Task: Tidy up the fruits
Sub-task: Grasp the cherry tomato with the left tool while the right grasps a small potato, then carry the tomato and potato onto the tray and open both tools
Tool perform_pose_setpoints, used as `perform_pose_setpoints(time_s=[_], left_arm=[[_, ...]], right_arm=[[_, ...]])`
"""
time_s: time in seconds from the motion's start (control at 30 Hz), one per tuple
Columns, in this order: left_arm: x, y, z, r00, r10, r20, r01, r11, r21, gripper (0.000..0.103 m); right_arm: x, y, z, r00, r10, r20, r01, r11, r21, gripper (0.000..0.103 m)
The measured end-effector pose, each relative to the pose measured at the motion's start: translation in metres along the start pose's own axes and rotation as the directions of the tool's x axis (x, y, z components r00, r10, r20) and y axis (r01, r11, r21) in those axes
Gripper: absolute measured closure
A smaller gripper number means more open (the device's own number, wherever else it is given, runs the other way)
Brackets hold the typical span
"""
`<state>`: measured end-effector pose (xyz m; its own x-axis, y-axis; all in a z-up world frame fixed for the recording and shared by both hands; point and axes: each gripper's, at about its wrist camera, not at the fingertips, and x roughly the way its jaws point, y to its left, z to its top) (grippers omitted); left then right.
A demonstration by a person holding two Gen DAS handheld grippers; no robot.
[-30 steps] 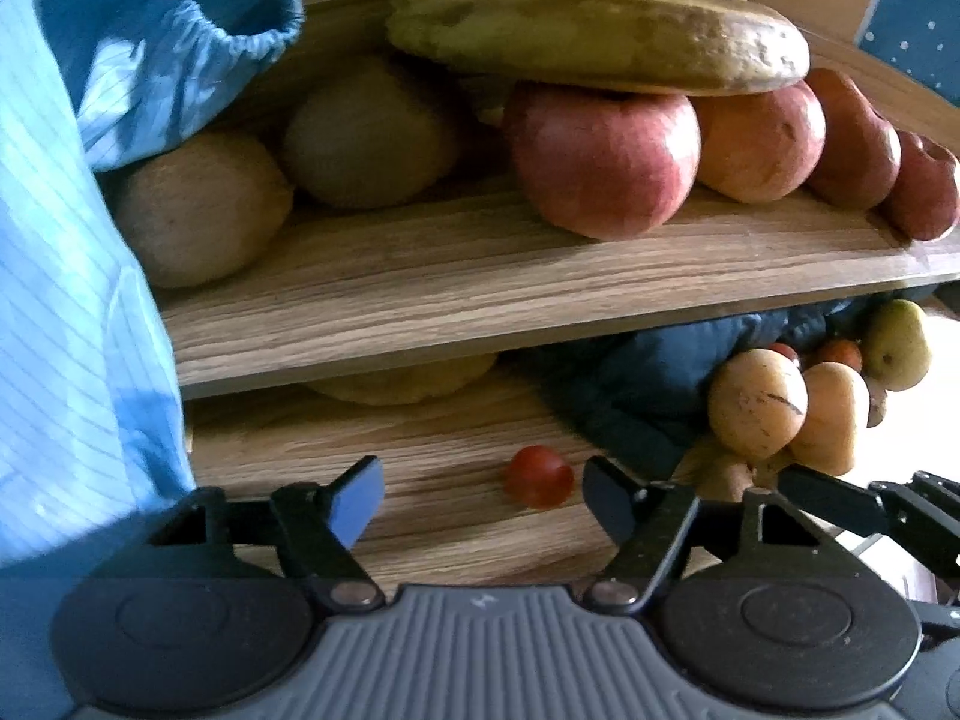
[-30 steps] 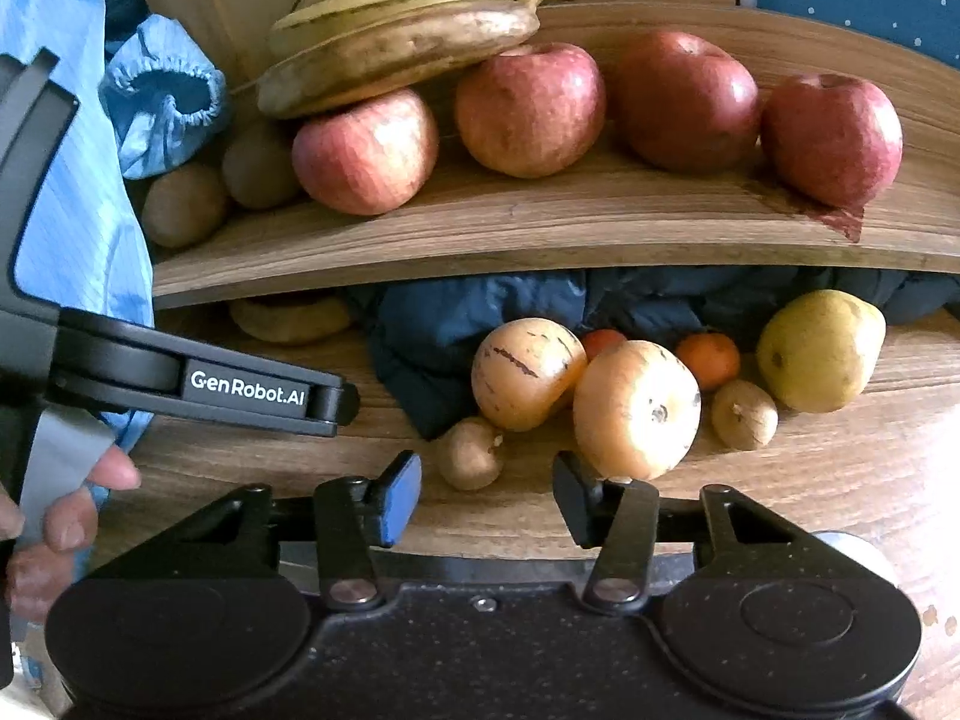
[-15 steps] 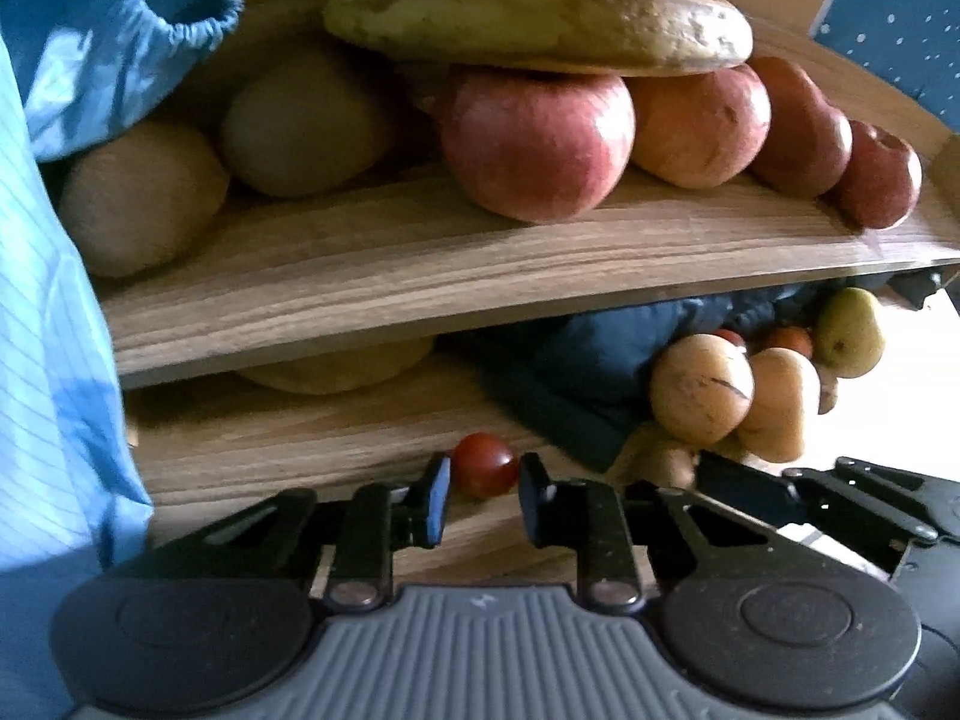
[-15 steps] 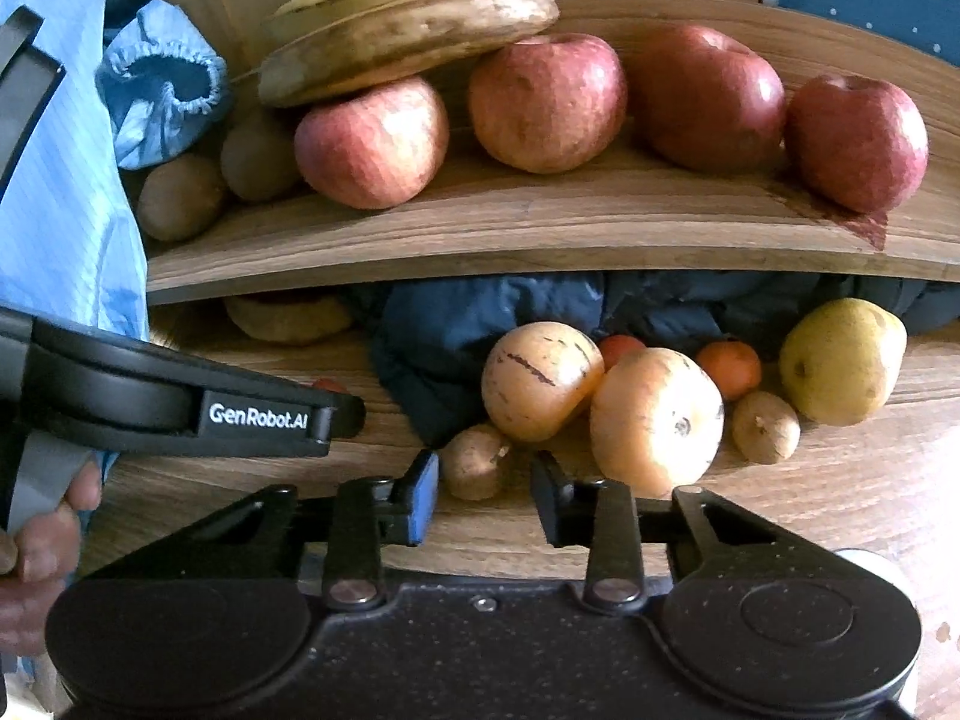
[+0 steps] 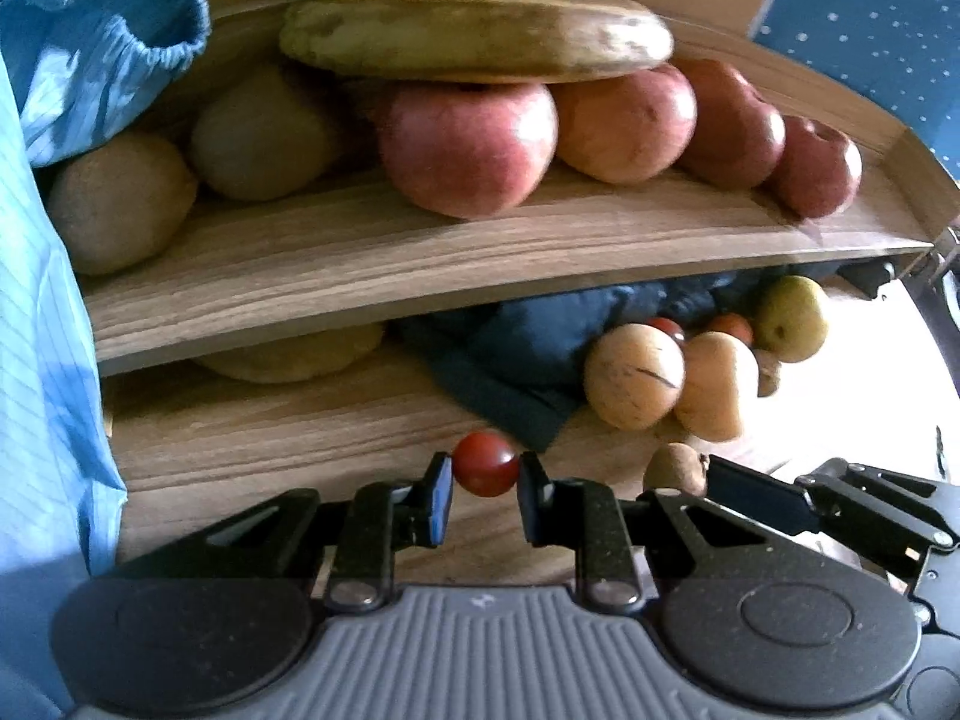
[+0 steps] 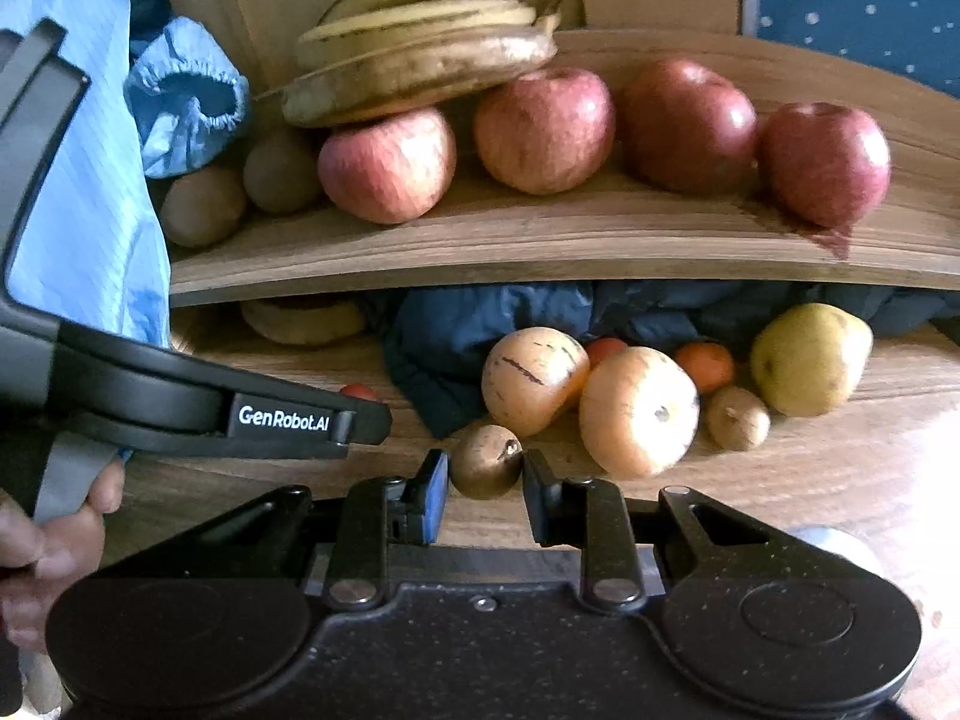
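A wooden shelf (image 6: 540,240) spans the scene above a wooden bench (image 6: 810,480), carrying a bunch of bananas (image 6: 420,54) whose long axes run roughly along the shelf's length, their stem ends toward the right. The bananas rest on a row of four red apples (image 6: 540,132) that runs toward the shelf's right end, with brown kiwis (image 6: 204,204) near its left end beside a blue sleeve (image 6: 186,102). Under the shelf's front edge, dark blue cloth (image 6: 480,324) lies bunched on the bench behind two tan rounded fruits (image 6: 636,414), a yellow-green pear (image 6: 810,360) and a small orange fruit (image 6: 705,363). The left claw (image 5: 485,483) pinches a cherry tomato (image 5: 485,463) just above the bench, near the cloth's front edge; the handle of that tool reads "GenRobot.AI" in white lettering. The right claw (image 6: 485,480) pinches a small brown fruit (image 6: 485,462), its stem tip pointing up and to the right, just in front of the tan fruits.
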<state>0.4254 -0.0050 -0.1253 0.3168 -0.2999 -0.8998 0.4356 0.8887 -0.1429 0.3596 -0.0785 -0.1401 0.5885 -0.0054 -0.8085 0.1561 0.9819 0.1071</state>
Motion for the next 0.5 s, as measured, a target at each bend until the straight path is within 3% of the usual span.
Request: perform_pose_setpoints(time_s=[0.33,0.5], left_arm=[[-0.024,-0.025,-0.028,0.999,-0.040,-0.002,0.040,0.999,-0.014,0.078],[-0.031,-0.035,-0.054,0.999,-0.026,-0.023,0.026,0.999,-0.029,0.078]], right_arm=[[-0.049,-0.013,-0.022,1.000,-0.014,0.016,0.014,1.000,0.002,0.074],[-0.071,-0.017,-0.041,1.000,0.011,0.008,-0.011,1.000,-0.017,0.074]])
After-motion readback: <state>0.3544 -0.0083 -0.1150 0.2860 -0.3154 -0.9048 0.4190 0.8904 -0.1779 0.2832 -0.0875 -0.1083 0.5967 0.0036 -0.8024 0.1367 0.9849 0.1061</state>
